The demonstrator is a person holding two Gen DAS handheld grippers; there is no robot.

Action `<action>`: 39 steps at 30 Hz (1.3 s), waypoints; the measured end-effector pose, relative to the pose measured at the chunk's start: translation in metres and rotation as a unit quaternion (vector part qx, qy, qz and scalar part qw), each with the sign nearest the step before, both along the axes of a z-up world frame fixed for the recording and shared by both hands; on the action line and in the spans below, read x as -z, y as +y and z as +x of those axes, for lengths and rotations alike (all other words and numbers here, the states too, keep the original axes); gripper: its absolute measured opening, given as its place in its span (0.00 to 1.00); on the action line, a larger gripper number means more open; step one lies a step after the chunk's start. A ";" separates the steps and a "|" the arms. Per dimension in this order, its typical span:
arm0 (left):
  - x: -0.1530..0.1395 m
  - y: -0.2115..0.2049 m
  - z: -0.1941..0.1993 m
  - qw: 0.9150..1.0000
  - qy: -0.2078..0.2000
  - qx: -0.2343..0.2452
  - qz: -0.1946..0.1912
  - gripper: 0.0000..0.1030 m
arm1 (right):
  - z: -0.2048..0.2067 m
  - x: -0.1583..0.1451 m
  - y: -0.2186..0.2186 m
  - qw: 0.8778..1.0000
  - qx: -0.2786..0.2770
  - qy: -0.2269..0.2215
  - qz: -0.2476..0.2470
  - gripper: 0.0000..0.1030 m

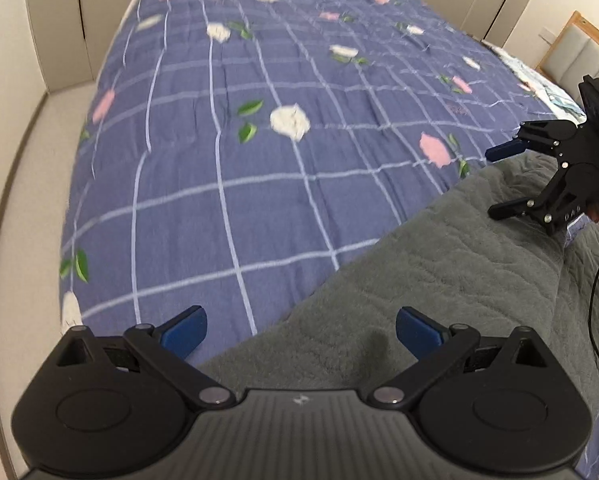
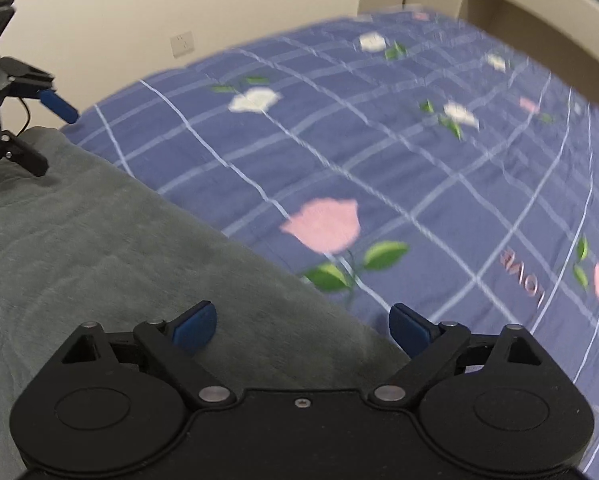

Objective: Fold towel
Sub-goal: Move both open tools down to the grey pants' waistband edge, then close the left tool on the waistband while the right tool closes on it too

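1. We see the gray towel (image 1: 439,280) lying flat on the bed (image 1: 259,140), spread over the near part of the blue checked, flowered cover.
2. Its far edge runs as a slanted line across both wrist views; beyond that line the cover lies bare and wide all the way to the bed's far side.
3. Our left claw (image 1: 301,334) stands with its jaws wide apart and nothing between the blue pads (image 1: 185,334). It hangs right over the towel's edge: one pad shows against the cover, the other against the towel. We cannot tell if either pad touches cloth.
4. Our right claw (image 2: 303,330) also stands wide apart and empty, likewise astride the towel's edge, its left pad (image 2: 195,326) over the towel and the other over the cover.
5. Each claw shows in the other's view, well apart along the same edge, with plain towel between them.
6. A black cable (image 1: 597,288) hangs from the right claw over the towel.
7. To the left of the bed lies a strip of pale floor (image 1: 23,184), with cupboards (image 1: 59,20) past it.
8. A wall (image 2: 139,8) with a socket stands behind the bed's other side.
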State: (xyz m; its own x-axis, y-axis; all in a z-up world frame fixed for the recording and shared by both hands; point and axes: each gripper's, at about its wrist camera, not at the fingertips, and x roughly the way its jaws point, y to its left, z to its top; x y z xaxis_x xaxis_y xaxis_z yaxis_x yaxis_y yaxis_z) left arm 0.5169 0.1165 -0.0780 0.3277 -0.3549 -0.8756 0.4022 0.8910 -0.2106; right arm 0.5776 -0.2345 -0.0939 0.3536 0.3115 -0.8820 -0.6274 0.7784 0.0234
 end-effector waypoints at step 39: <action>-0.026 -0.006 -0.005 0.988 -0.095 -0.065 0.103 0.07 | 0.010 -0.018 0.054 0.982 0.042 -0.157 -0.097 0.09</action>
State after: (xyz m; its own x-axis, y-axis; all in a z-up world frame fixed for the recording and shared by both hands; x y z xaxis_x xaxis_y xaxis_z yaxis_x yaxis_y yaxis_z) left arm 0.5122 0.1106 -0.0525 0.5233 -0.1192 -0.8438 0.2969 0.9536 0.0494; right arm 0.5879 -0.1802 -0.0754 0.6347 0.1067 -0.7653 -0.5137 0.7981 -0.3148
